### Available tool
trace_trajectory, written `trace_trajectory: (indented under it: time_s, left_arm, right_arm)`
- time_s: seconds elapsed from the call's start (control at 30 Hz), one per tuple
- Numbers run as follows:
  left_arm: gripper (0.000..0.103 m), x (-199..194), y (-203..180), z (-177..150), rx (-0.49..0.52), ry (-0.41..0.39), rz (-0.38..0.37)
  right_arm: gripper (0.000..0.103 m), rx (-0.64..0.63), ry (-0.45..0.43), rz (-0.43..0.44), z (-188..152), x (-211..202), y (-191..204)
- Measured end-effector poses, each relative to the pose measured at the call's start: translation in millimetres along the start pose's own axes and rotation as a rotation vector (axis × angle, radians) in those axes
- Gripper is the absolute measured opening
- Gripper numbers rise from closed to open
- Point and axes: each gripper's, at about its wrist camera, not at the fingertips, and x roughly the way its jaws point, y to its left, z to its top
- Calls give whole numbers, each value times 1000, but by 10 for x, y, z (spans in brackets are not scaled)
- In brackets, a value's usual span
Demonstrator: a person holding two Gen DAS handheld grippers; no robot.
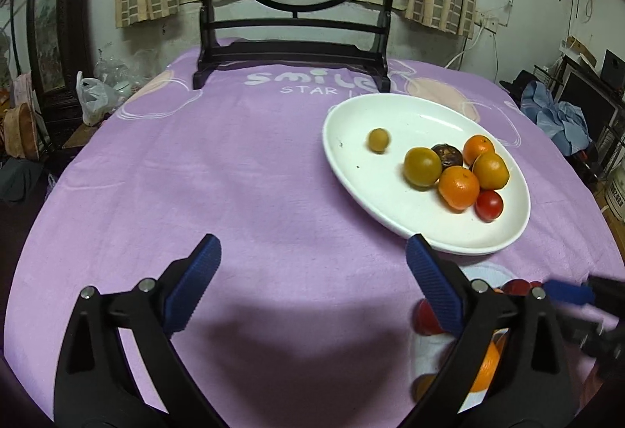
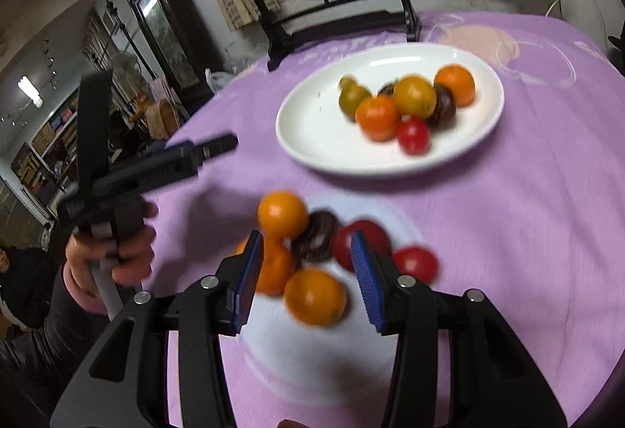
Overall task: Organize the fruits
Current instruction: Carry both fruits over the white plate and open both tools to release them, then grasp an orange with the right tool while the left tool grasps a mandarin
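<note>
So the right gripper (image 2: 306, 273) is way closer, its jaws half open and empty right over the loose fruit pile (image 2: 312, 260) near the table's front edge, while the left gripper (image 1: 312, 283) gapes wide over bare cloth.

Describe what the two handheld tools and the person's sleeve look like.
Both tools, left and right, have black plastic arms with silver rivets and blue ribbed pads on the fingertips. The person's left hand comes out of a dark sleeve with a pink cuff.
</note>
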Motion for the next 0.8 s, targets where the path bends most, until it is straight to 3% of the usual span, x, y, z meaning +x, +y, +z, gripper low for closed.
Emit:
trace_trajectory:
  time_s: [0.13, 0.37, 0.73, 0.8]
  left_arm:
    - [98, -55, 41, -14, -13, -15, 5]
    - [98, -28, 113, -52, -38, 12, 7]
    - [98, -61, 79, -87, -26, 9, 0]
    - [98, -62, 78, -87, -24, 8, 1]
  right_arm:
    - [47, -37, 0, -23, -80, -42, 96]
    - [47, -73, 85, -120, -196, 107, 105]
    - [47, -106, 118, -113, -225, 234, 128]
    - [39, -84, 120, -79, -217, 250, 103]
